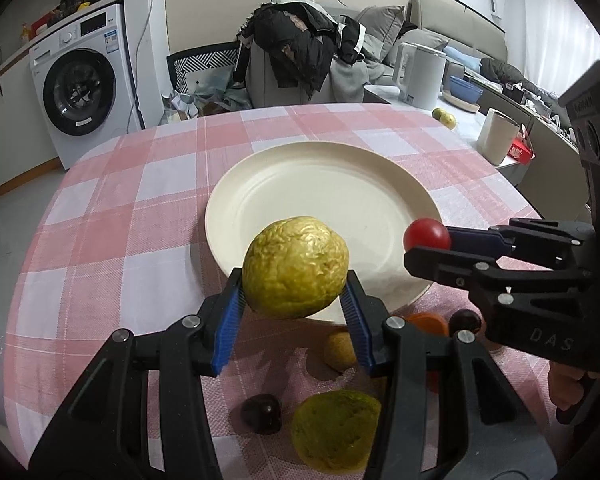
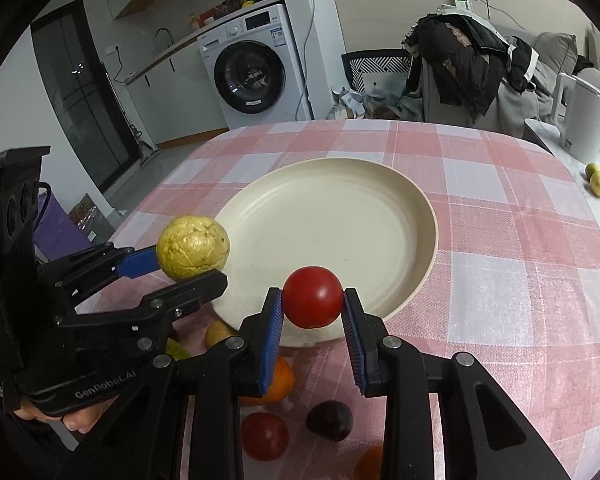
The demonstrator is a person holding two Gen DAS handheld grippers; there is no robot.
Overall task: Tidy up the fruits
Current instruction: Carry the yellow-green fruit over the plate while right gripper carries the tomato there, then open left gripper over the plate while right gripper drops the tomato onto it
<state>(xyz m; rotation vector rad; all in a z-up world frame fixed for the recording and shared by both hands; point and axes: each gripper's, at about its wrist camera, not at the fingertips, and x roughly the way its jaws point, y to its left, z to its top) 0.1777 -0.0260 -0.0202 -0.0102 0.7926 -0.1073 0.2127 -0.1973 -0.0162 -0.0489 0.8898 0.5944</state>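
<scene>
My left gripper (image 1: 296,280) is shut on a wrinkled yellow-green fruit (image 1: 296,266) and holds it above the near rim of the cream plate (image 1: 320,184). My right gripper (image 2: 312,300) is shut on a red tomato (image 2: 313,297), also raised over the plate's near edge (image 2: 380,216). The plate holds nothing. In the left wrist view the right gripper (image 1: 428,242) comes in from the right with the tomato (image 1: 427,234). In the right wrist view the left gripper (image 2: 188,264) comes in from the left with the yellow fruit (image 2: 193,247).
Loose fruit lies on the pink checked cloth near me: a green-yellow fruit (image 1: 336,436), a dark plum (image 1: 261,413), an orange (image 2: 278,380), a second tomato (image 2: 265,436), a plum (image 2: 329,420). A kettle (image 1: 420,76) and cup (image 1: 498,136) stand far right.
</scene>
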